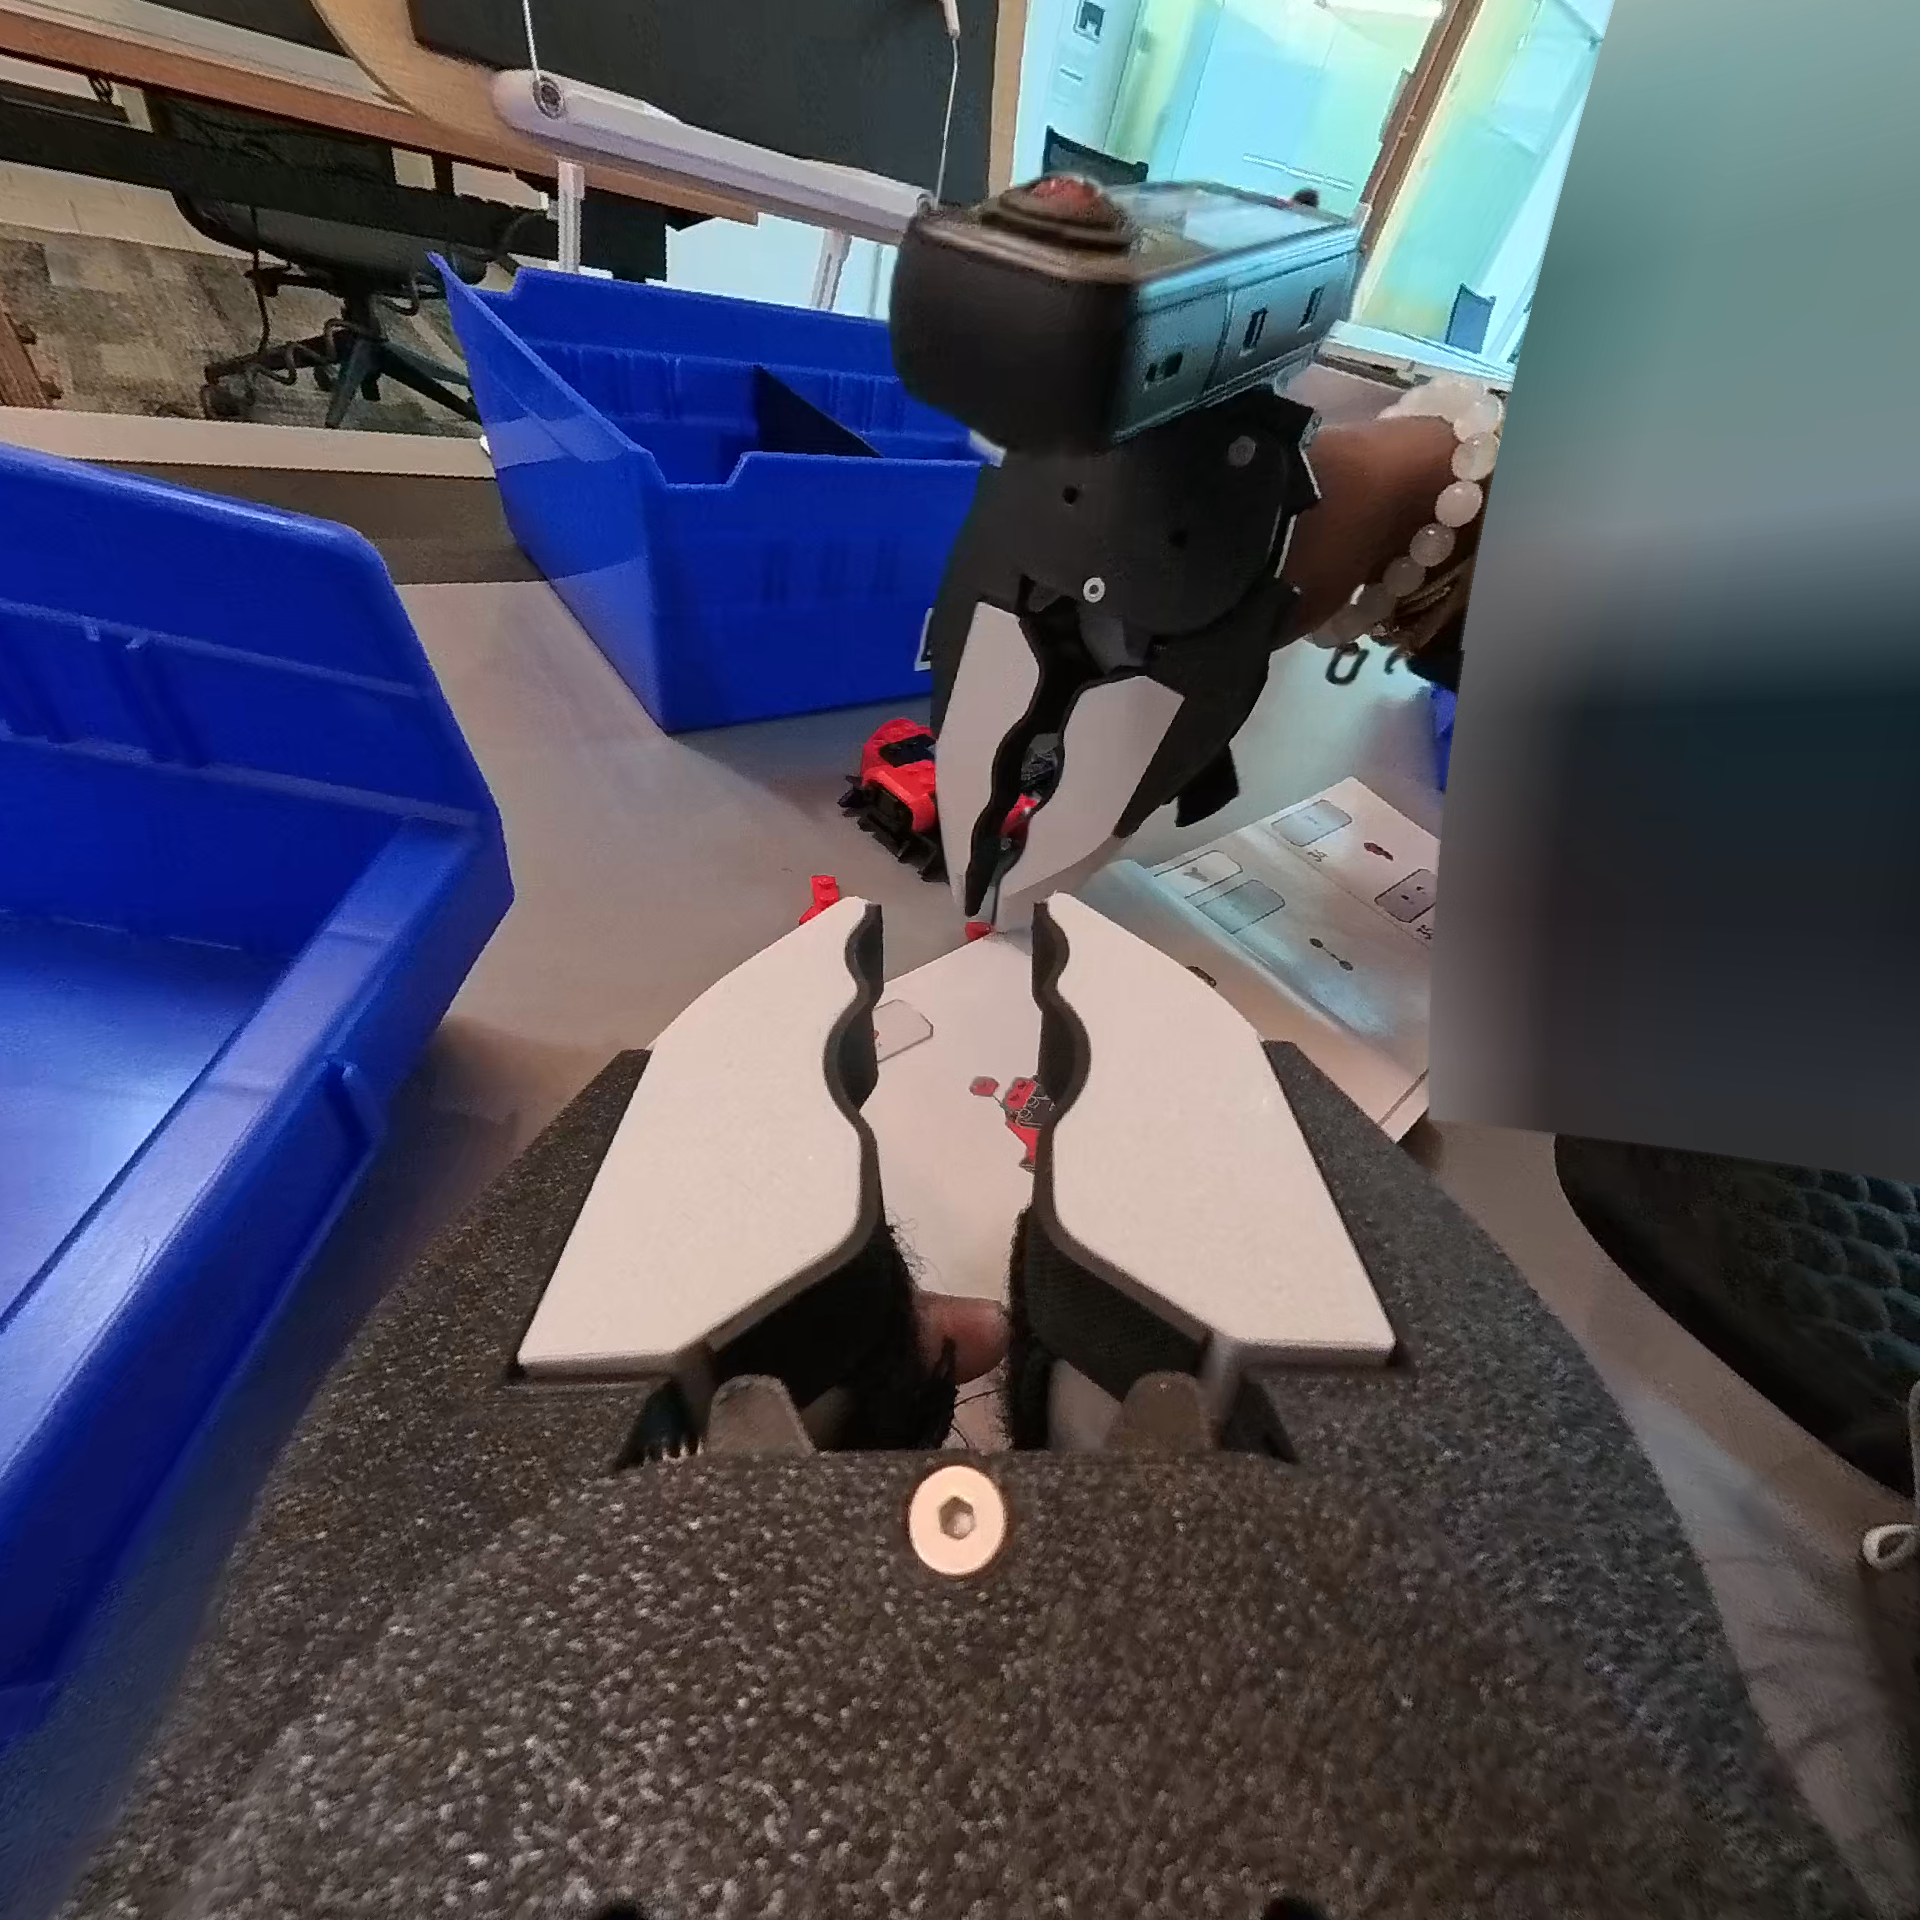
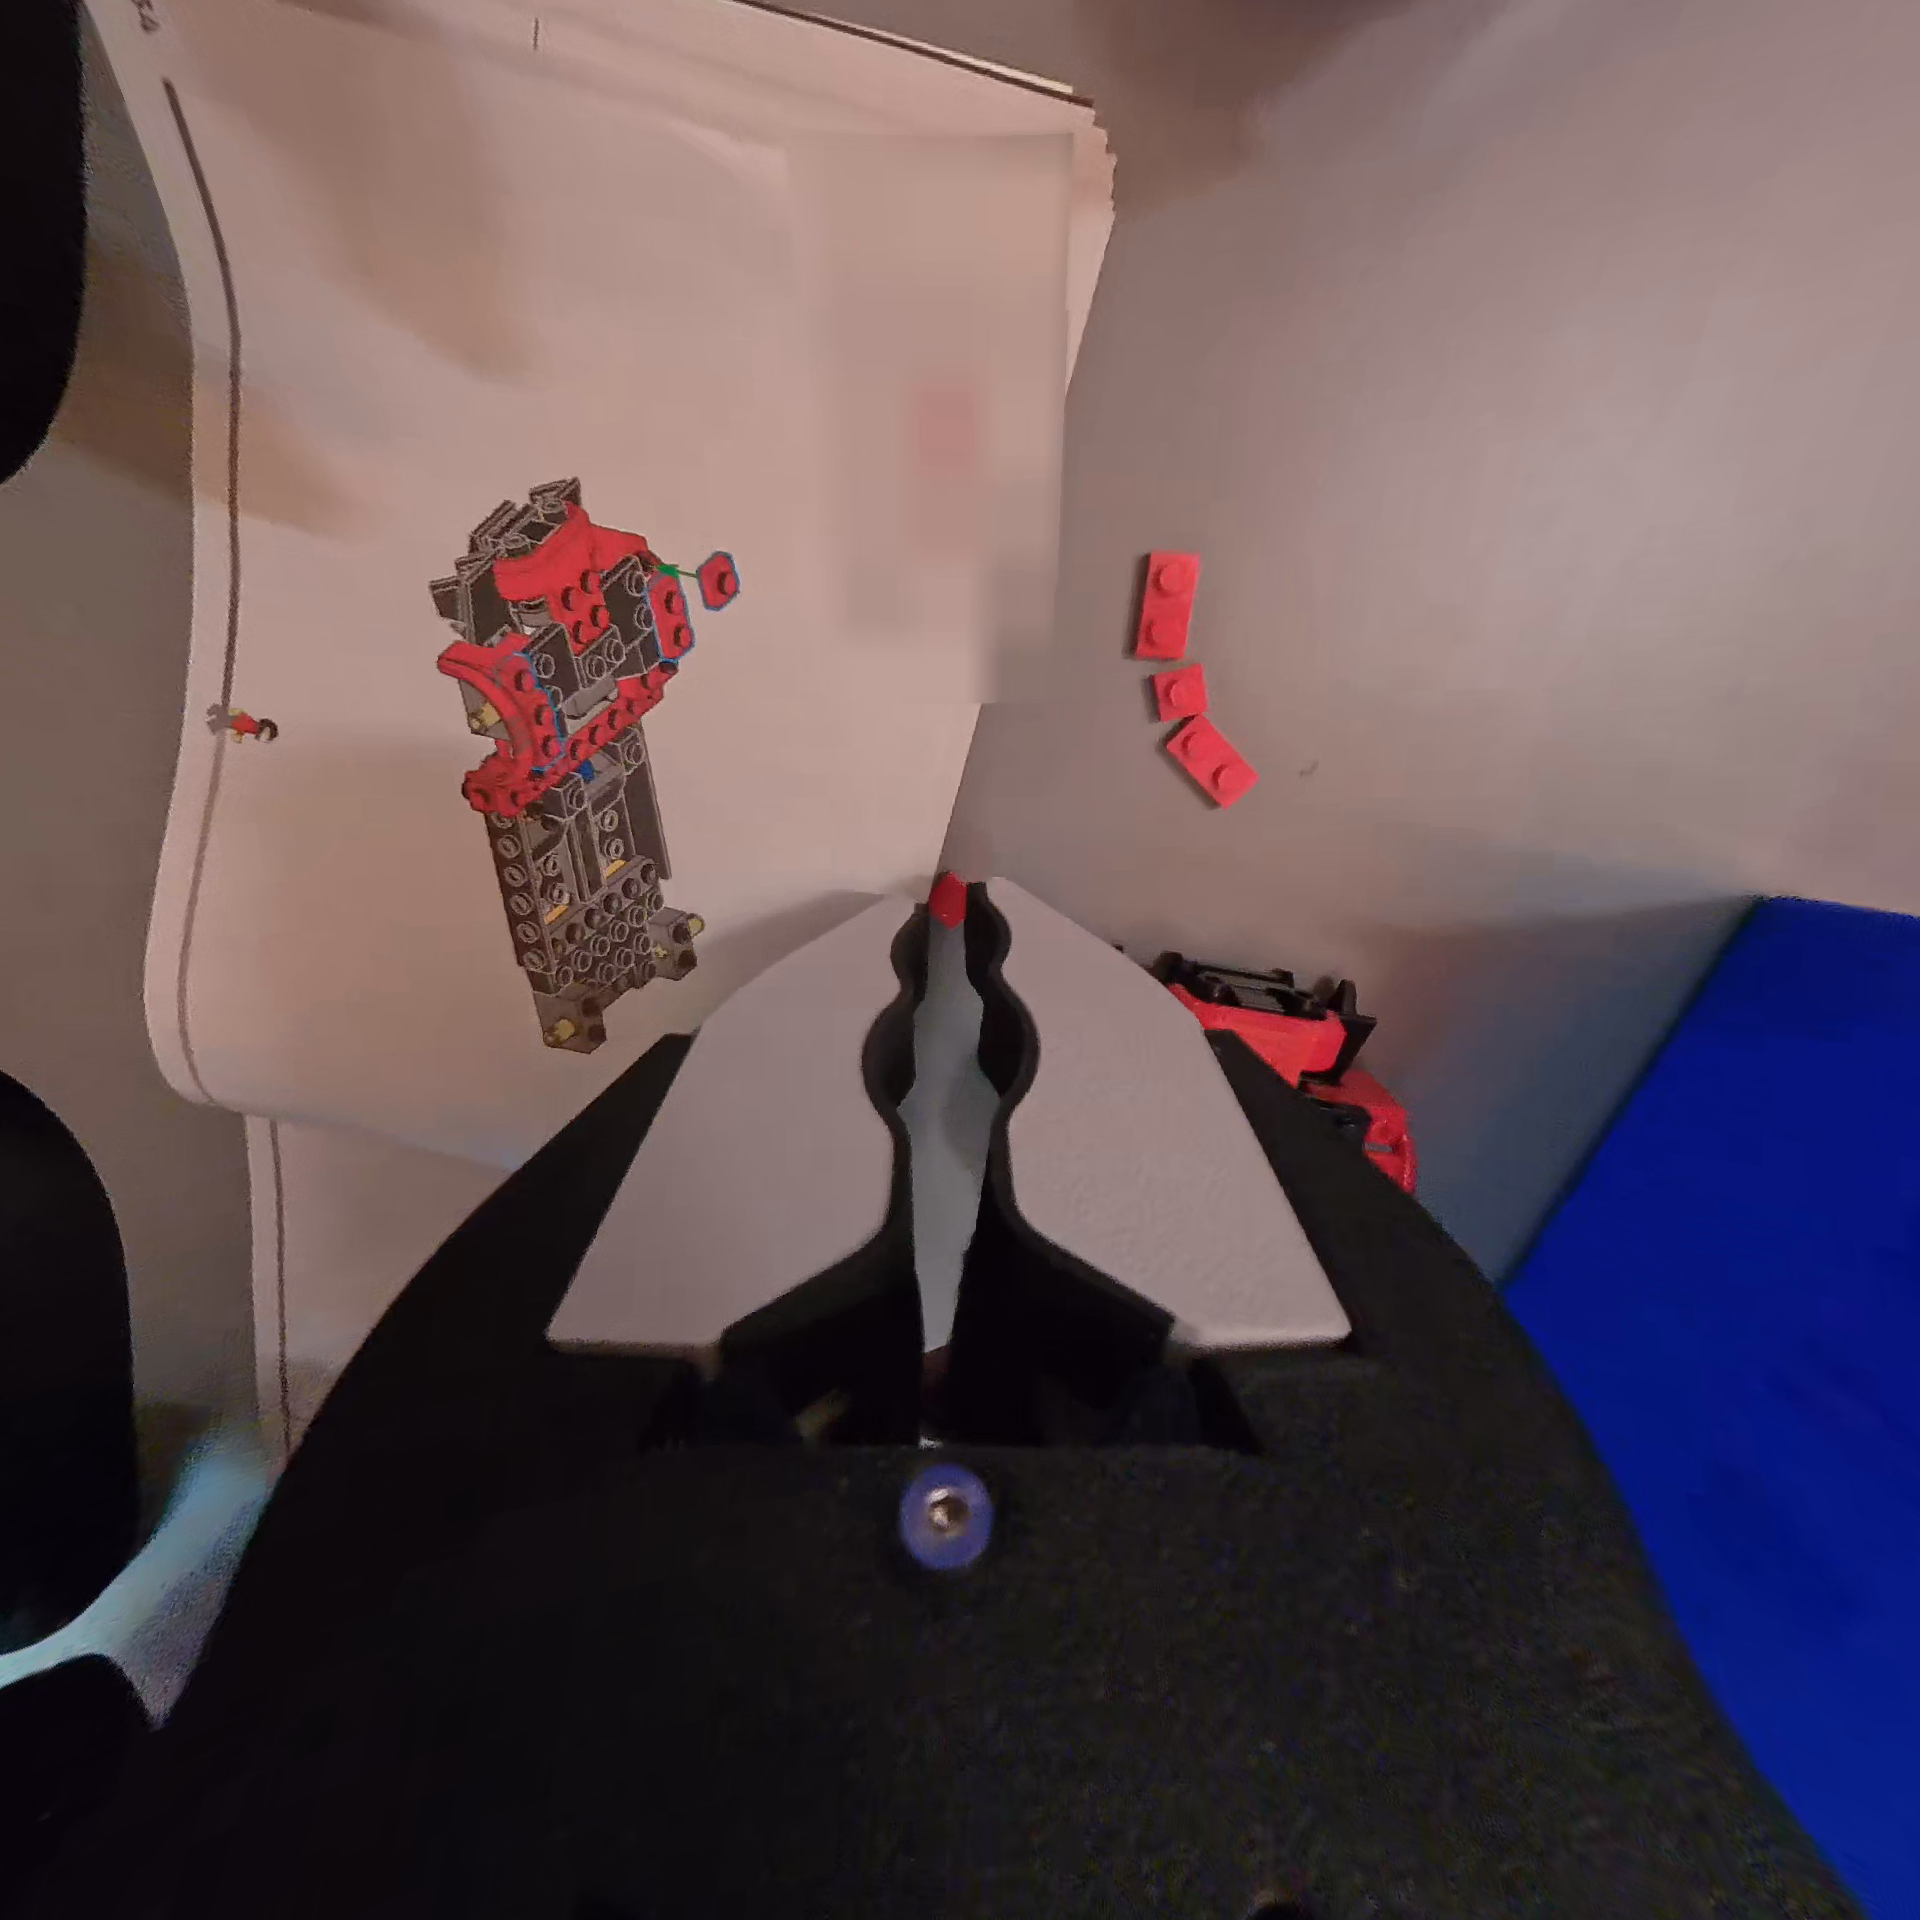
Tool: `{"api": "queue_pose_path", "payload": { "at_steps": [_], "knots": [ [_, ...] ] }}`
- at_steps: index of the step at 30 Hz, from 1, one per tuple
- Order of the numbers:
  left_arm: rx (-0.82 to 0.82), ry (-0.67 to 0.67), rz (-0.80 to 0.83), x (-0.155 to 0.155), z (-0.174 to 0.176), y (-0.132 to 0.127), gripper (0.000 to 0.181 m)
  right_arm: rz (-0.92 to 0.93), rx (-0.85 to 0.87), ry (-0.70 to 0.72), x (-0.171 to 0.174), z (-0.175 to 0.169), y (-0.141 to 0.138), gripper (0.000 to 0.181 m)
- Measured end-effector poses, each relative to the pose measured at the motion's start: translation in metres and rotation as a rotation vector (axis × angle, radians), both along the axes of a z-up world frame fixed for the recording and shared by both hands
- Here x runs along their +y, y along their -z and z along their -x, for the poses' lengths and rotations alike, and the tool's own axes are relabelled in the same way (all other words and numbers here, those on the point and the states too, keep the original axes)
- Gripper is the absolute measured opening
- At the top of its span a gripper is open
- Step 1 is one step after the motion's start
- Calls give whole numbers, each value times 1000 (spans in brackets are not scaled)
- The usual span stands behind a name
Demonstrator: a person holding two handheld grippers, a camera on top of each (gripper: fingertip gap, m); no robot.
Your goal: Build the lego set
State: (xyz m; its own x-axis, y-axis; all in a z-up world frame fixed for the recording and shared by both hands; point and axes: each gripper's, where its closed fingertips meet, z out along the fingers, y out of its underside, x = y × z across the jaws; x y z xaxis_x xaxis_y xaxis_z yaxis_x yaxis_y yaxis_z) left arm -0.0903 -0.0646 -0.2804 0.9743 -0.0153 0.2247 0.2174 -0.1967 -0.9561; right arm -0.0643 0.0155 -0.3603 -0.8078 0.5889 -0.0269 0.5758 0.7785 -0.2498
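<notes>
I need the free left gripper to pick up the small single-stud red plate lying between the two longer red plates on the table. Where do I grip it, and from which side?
Grip the single-stud red plate across its two free side edges, coming straight down from above. It lies flat, stud up, with the two-stud plates close at either end, so only its sides look open. The left gripper is open.

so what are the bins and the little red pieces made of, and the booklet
Bins: likely rigid moulded plastic, glossy blue, with highlights on the ribbed walls. Red pieces: hard plastic by the look, with crisp moulded studs and a slight sheen. Booklet: paper, matte, its stacked page edges showing.
</notes>
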Motion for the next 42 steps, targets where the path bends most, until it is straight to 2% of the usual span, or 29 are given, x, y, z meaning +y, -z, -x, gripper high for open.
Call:
{"api": "queue_pose_path", "payload": {
  "at_steps": [13, 37, 42],
  "knots": [
    [-6, 0, -7, 0, 1, -1, 27, -49, -34, -52, 2, -1, 1, 4],
    [-10, 2, -15, -1, 0, -2, 27, -4, -105, -14, 1, -1, 5, 3],
    [-12, 2, -18, -1, 0, -2, 27, -3, -70, -2, 6, 3, 0, 0]
  ]
}}
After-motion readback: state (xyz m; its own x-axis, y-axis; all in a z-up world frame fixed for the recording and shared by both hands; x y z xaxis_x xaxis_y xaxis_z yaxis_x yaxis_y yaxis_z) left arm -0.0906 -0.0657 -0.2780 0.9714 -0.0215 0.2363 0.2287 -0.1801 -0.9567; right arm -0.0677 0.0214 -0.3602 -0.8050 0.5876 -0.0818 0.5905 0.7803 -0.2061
